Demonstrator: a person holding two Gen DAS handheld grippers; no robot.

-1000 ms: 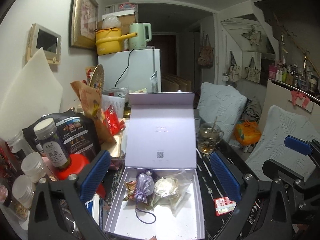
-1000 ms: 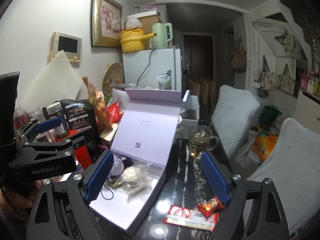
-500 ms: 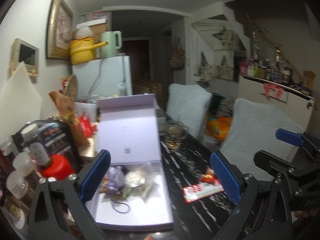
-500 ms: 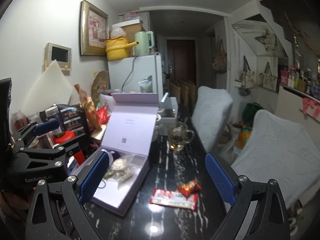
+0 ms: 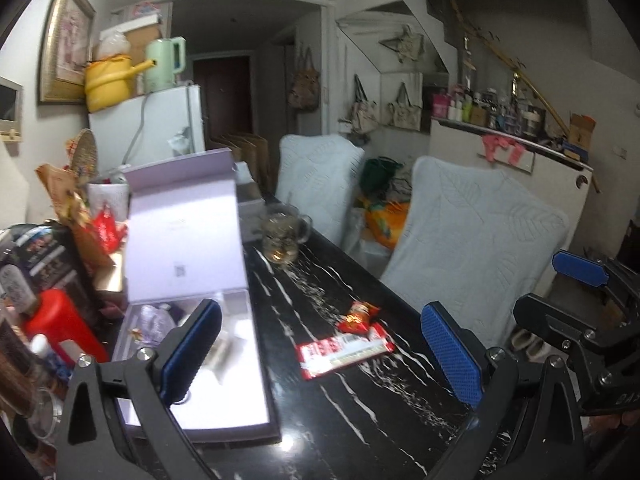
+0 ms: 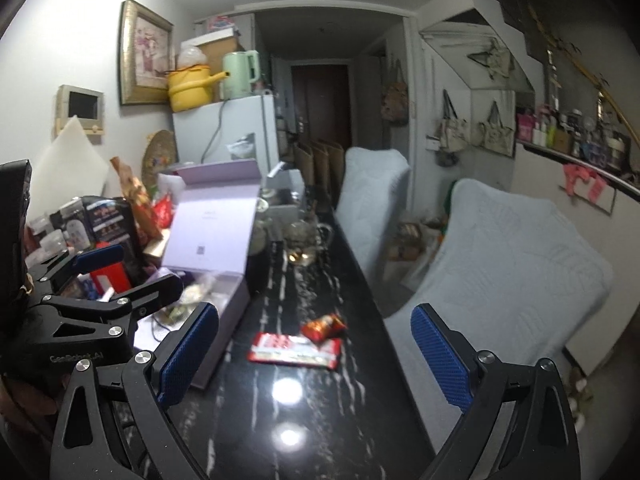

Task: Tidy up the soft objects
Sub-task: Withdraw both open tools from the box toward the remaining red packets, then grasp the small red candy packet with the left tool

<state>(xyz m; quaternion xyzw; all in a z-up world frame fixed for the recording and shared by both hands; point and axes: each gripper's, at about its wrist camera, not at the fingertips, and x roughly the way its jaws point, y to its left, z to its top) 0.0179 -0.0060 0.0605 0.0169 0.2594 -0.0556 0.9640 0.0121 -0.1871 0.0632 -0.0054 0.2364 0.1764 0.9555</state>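
Note:
An open lilac gift box (image 5: 224, 392) (image 6: 224, 312) lies on the black marble table, lid upright, holding a purple pouch (image 5: 154, 320) and clear-wrapped items. A flat red-and-white snack packet (image 5: 344, 350) (image 6: 294, 350) and a small red-orange snack bag (image 5: 358, 312) (image 6: 324, 326) lie on the table right of the box. My left gripper (image 5: 320, 352) is open and empty, with the packets between its fingers in view. My right gripper (image 6: 314, 358) is open and empty, just short of the packets. The left gripper also shows at the left of the right wrist view (image 6: 108, 280).
A glass teapot (image 5: 284, 236) stands behind the packets. Jars, a red lid (image 5: 60, 324) and snack bags crowd the table's left side. Two white-covered chairs (image 5: 472, 240) line the table's right edge. A white fridge (image 5: 152, 128) stands at the back.
Both grippers have swung right, away from the box and toward the two snack packets. The box has shifted to the left of both views. Both stay open.

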